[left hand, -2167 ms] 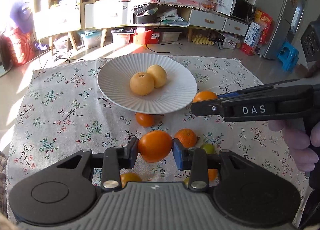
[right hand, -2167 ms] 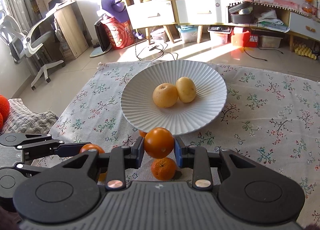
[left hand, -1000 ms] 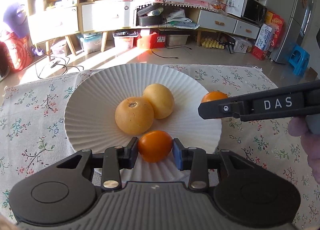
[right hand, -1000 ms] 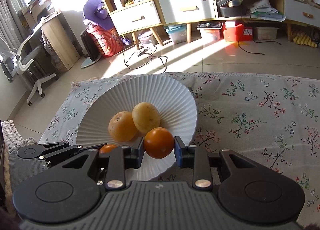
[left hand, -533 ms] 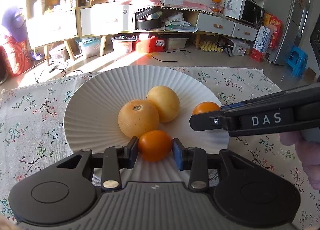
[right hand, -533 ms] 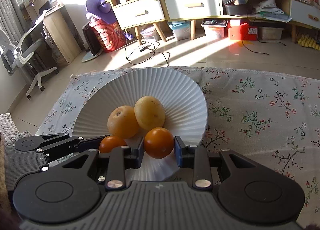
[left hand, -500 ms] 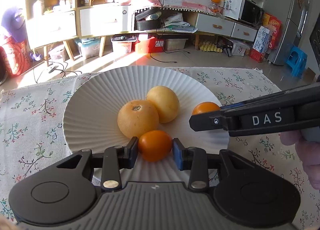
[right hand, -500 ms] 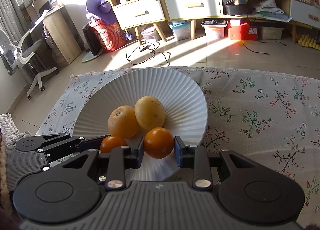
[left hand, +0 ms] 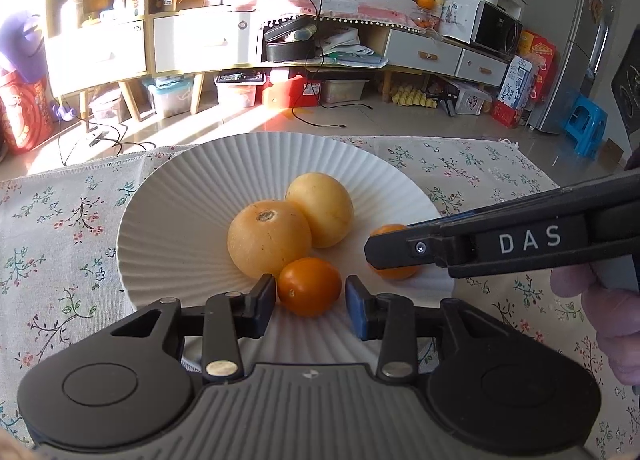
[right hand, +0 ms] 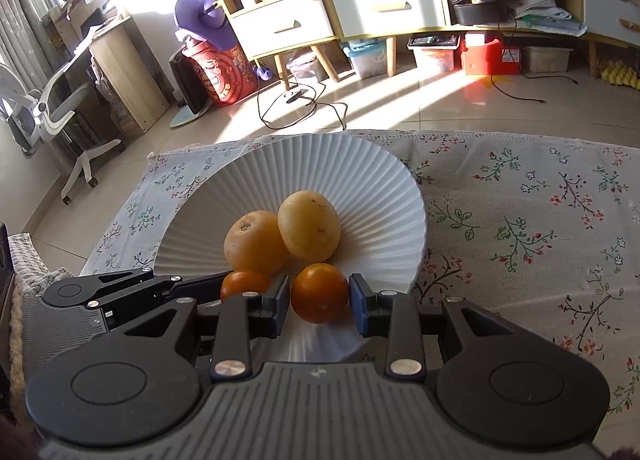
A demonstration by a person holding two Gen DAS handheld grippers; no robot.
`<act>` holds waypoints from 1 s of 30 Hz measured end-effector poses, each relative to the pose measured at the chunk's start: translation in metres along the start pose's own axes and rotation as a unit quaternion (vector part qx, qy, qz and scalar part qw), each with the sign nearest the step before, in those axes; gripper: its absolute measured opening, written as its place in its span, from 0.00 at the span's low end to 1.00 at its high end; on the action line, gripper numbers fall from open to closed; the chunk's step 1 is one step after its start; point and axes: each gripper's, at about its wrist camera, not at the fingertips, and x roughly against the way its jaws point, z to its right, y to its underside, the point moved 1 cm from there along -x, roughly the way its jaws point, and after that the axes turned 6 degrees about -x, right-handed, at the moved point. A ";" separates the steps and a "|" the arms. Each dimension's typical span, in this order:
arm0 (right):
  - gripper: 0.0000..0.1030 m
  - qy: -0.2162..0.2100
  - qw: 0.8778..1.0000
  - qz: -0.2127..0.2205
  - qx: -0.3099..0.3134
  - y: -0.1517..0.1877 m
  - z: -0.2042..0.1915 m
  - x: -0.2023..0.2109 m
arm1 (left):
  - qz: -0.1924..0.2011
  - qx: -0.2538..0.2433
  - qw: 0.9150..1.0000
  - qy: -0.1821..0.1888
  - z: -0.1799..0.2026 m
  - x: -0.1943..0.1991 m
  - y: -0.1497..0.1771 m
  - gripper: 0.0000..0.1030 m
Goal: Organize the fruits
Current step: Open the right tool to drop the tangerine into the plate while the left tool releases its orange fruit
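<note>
While both grippers are letting go over the plate (left hand: 168,228), we see the main risk in the round fruit itself. Our left gripper (left hand: 311,294) has its jaws opening, and the small orange (left hand: 309,286) between them sits on the near slope of the plate with a sliver of gap showing on each side, so the pads no longer press on it. Our right gripper (right hand: 319,297) is opening too; its orange (right hand: 319,293) rests near the plate's front edge, the pads just clear of its sides or barely so. Both oranges lie just in front of the two larger yellow fruits (left hand: 269,238), the left one touching or nearly touching the nearer of them.

From here, we judge that a few things could go wrong:

- The plate is ribbed and slopes toward its middle, so a freed orange may roll, most likely inward against the yellow fruits, which is harmless. The right one, though, sits close to the rim, and a nudge outward could send it onto the flowered cloth (right hand: 520,228).
- If we pull either gripper back before the jaws have spread enough, a pad could drag its orange along and tip it off the near edge.
- The two grippers are close together, the right one's fingers reaching across beside the left one's orange. A careless retreat could knock them together or bump the neighbouring fruit.
- Pressing down on the rim while we withdraw could tilt the plate and set everything rolling.
</note>
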 end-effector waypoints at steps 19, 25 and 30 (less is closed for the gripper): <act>0.61 0.001 1.000 0.011 -0.010 0.007 -0.004 0.024 | -0.009 -0.025 1.000 -0.011 0.007 0.028 0.004 0.83; 0.75 0.010 1.000 0.019 0.002 0.015 -0.018 0.043 | -0.015 -0.014 1.000 -0.019 0.001 0.049 0.006 0.94; 0.80 0.016 1.000 0.026 0.001 0.023 -0.027 0.055 | -0.019 -0.021 0.999 -0.034 0.002 0.068 0.010 0.95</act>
